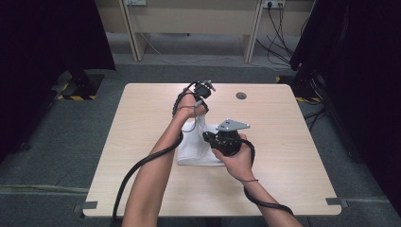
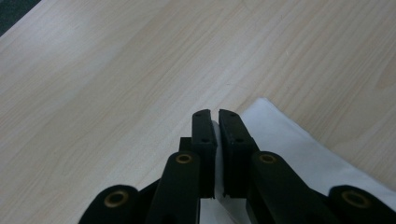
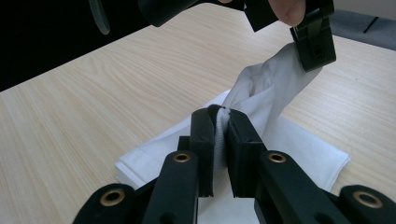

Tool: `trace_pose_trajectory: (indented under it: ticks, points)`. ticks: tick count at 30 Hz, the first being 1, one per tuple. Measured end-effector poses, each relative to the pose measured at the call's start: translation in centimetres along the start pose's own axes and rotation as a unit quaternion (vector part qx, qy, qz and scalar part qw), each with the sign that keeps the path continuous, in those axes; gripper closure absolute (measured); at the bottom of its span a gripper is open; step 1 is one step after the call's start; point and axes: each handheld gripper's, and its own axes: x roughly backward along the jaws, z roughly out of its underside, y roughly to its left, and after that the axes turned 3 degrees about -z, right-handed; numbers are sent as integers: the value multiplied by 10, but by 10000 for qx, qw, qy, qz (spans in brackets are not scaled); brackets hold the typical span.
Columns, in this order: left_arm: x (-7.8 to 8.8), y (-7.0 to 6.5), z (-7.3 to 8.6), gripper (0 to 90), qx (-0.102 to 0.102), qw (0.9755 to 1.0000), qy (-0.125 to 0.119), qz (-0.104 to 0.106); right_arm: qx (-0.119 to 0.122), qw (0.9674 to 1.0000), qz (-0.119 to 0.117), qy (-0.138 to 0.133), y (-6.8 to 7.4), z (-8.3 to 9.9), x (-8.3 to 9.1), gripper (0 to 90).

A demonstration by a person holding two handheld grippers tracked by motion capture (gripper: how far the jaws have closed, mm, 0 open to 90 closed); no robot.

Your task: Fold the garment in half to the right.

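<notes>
A white cloth [image 1: 201,151] lies folded at the middle of the table. My left gripper [image 1: 198,112] points down and is shut on a raised part of the cloth, which it holds above the table. In the left gripper view a thin white layer sits between the jaws of the left gripper [image 2: 217,122], and the rest of the cloth [image 2: 299,149] lies below. My right gripper [image 3: 220,116] is shut on a fold of the cloth [image 3: 261,93]. Above and to the right of it, the left gripper [image 3: 314,56] pinches the lifted end. In the high view my right gripper [image 1: 208,137] points left at the cloth's upper edge.
The pale wooden table [image 1: 283,142] has a small round cable port [image 1: 241,95] near its far edge. A black cable [image 1: 142,165] trails from the left gripper along the forearm. Dark curtains stand on both sides, and a desk with cables is behind the table.
</notes>
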Motion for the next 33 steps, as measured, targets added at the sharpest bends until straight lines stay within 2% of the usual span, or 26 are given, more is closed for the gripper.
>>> trace_pose_trajectory:
  ticks: [33]
  points:
    - [-9,-7,-2,850,-108,9999,34,60,-35,9999,69,89,-1,12,0,823]
